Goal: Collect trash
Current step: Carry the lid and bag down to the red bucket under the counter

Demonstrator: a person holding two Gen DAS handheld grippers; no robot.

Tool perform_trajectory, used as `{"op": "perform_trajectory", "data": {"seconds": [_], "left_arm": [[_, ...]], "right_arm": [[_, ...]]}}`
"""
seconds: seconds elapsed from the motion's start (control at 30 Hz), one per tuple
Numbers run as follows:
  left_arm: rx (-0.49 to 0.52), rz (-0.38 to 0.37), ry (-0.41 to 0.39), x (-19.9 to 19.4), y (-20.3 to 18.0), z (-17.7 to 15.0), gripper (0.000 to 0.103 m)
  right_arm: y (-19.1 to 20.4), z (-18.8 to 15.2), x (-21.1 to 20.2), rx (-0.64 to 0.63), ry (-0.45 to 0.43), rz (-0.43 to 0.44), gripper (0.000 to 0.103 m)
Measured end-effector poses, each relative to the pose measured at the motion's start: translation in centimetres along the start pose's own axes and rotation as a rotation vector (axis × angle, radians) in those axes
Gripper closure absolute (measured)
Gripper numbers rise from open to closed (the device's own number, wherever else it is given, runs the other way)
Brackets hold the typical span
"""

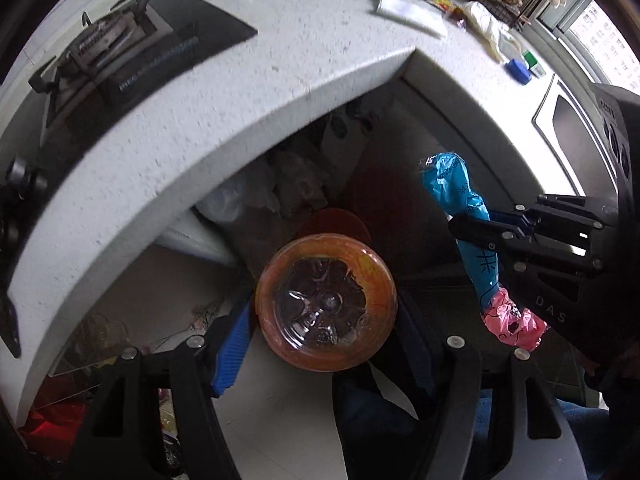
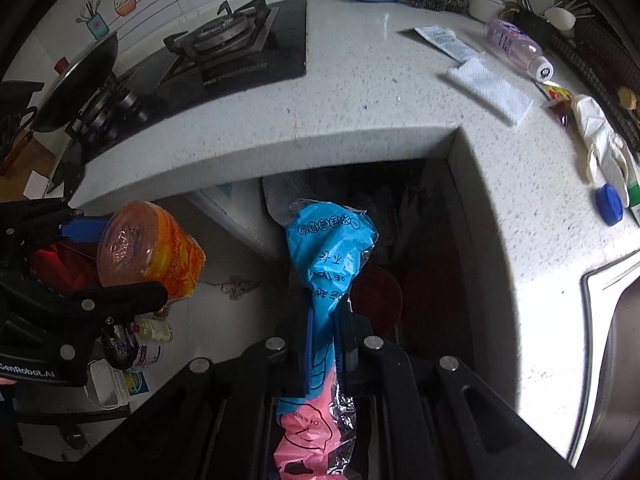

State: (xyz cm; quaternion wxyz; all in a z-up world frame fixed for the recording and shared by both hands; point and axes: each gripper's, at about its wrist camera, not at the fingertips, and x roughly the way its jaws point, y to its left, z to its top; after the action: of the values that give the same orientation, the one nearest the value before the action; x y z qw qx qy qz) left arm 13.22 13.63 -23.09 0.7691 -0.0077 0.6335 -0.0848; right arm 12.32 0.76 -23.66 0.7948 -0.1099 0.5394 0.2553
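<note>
My left gripper (image 1: 326,344) is closed narrow on one orange plastic bottle (image 1: 326,300), whose bottom faces the camera, so its long axis runs forward along my fingers. My right gripper (image 2: 324,336) pinches one blue and pink wrapper (image 2: 330,248) near its middle; its long axis also points forward, toward the dark gap (image 2: 424,248) under the corner of the counter (image 2: 360,92). I judge that the trash goes there, and the right hand seems nearer to the gap, the left one being off to its side. Still on the counter I count one lying clear bottle (image 2: 516,46), one white napkin (image 2: 490,88), one white glove (image 2: 598,136) and one blue cap (image 2: 609,204).
</note>
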Motion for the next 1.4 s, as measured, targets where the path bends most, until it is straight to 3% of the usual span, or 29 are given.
{"op": "perform_trajectory", "data": {"seconds": [0.13,0.23,0.53,0.73,0.83,1.07,1.33,1.4], "left_arm": [[-0.027,-0.036,0.013,5.5,0.4,-0.6,0.037],[-0.032,-0.022,0.027,10.5,0.5,-0.3,0.037],[0.019,-0.053,0.061,26.3,-0.9,0.5,0.037],[0.060,-0.063,0.060,32.7,-1.9,1.0,0.037],[0.066,-0.061,0.065,34.6,-2.1,1.7,0.037],[0.096,-0.004,0.058,34.6,-2.7,2.9,0.036],[0.012,-0.056,0.057,34.4,-0.9,3.7,0.035],[-0.014,-0.099,0.058,34.4,-0.4,3.7,0.024]], "right_arm": [[-0.8,-2.4,4.8,0.037,0.039,0.004,0.095],[-2.2,-3.5,9.2,0.059,0.056,-0.017,0.095],[-7.6,-7.4,21.0,0.136,0.029,-0.099,0.095],[-10.5,-8.1,25.7,0.170,0.017,-0.150,0.095],[-12.0,-8.2,26.7,0.216,-0.001,-0.146,0.095],[-12.7,-8.3,26.7,0.243,0.001,-0.133,0.095],[-12.8,-8.6,26.3,0.230,-0.001,-0.109,0.095],[-12.7,-8.6,26.3,0.230,-0.003,-0.109,0.095]]}}
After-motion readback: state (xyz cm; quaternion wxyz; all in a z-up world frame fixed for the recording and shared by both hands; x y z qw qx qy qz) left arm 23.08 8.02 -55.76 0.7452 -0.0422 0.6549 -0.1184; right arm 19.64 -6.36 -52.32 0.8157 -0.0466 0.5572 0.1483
